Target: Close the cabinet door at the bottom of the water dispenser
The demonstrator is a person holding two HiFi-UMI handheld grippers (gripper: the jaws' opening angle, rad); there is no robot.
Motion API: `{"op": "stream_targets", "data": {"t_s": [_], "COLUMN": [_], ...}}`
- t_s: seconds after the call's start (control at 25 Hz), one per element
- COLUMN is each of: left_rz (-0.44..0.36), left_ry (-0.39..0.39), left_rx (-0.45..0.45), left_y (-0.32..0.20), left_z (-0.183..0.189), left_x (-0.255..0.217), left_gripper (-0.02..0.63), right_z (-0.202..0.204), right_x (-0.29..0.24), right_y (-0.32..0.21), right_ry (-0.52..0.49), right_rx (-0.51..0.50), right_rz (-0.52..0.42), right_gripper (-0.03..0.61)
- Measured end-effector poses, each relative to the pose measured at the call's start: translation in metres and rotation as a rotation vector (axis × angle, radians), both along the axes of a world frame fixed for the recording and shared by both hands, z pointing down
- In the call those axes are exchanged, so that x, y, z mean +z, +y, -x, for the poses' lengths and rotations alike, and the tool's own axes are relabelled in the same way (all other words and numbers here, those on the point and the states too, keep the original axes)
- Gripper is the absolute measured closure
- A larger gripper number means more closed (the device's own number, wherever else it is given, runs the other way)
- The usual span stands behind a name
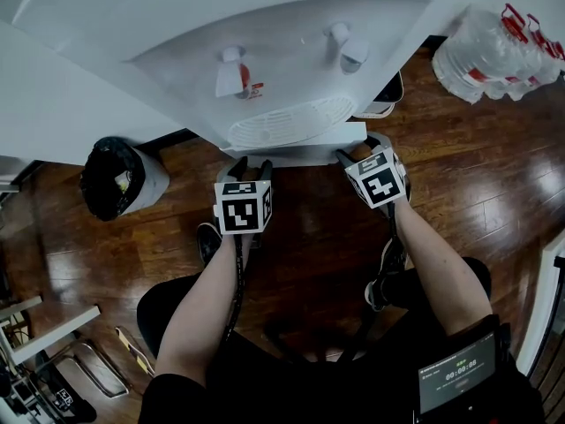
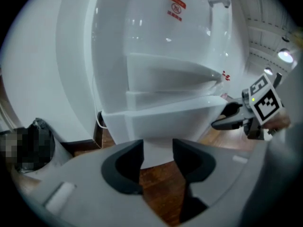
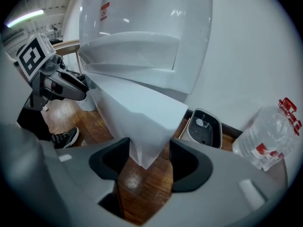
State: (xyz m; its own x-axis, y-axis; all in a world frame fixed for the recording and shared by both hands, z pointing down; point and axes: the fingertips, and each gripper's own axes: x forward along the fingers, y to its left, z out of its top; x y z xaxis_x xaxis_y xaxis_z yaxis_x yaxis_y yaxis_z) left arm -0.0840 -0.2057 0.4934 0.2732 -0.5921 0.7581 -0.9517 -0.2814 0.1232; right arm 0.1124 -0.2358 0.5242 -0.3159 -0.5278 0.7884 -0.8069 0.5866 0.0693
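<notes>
1. Water dispenser (image 1: 291, 60): white. It stands on the wood floor (image 1: 309, 237) straight ahead of me, with two taps above a slotted drip grille (image 1: 290, 124).
2. Cabinet door (image 3: 142, 119): a white panel at the dispenser's foot, below the grille. The head view gives me only its top edge, just beyond both sets of fingertips.
3. Left gripper (image 1: 251, 168): jaws spread, pinching nothing. In the left gripper view the door's lower edge runs just past the jaw tips, and floorboards show in the gap between them.
4. Right gripper (image 1: 360, 152): jaws spread wide. In the right gripper view the door's lower corner points down into the gap, and I see no pad pressing on it.
5. Placement: the left gripper is at the door's left part and the right gripper at its right corner. Both tilt down toward it.
6. Head view only: my two forearms, my shoes (image 1: 209, 241), and a black-bagged bin (image 1: 110, 179) left of the dispenser.
7. Gripper views only: the door's front face, which the head view hides under the grille. Each view also shows the other gripper beside the door.
8. Right gripper view: a small white tray (image 3: 204, 126) with a dark basin sits by the wall, with packed water bottles (image 3: 272, 131) near it.
9. No view tells me whether the door sits flush.
</notes>
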Motion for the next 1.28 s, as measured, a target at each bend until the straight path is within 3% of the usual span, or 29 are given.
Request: {"op": "stream_targets", "data": {"t_s": [0.56, 0.76, 1.04, 1.28], "left_rz": [0.039, 0.033, 0.017, 0.028], "left_ry": [0.035, 0.043, 0.045, 0.067], "left_rx": [-0.049, -0.060, 0.026, 0.025], "left_y": [-0.005, -0.006, -0.007, -0.009], "left_z": [0.001, 0.000, -0.021, -0.024], "left_x": [-0.005, -0.007, -0.009, -0.006], "left_gripper": [0.407, 0.405, 0.407, 0.411], "right_z": [-0.001, 0.000, 0.000, 0.002], "right_x": [0.003, -0.008, -0.010, -0.008], "right_y": [-0.008, -0.018, -0.028, -0.037], "right_ry": [0.007, 0.025, 0.028, 0.032], "right_rx": [-0.068, -0.059, -0.051, -0.062], "right_rz": [0.008, -0.030, -0.047, -0.056], "right_gripper": [0.321, 0.337, 0.337, 0.337]}}
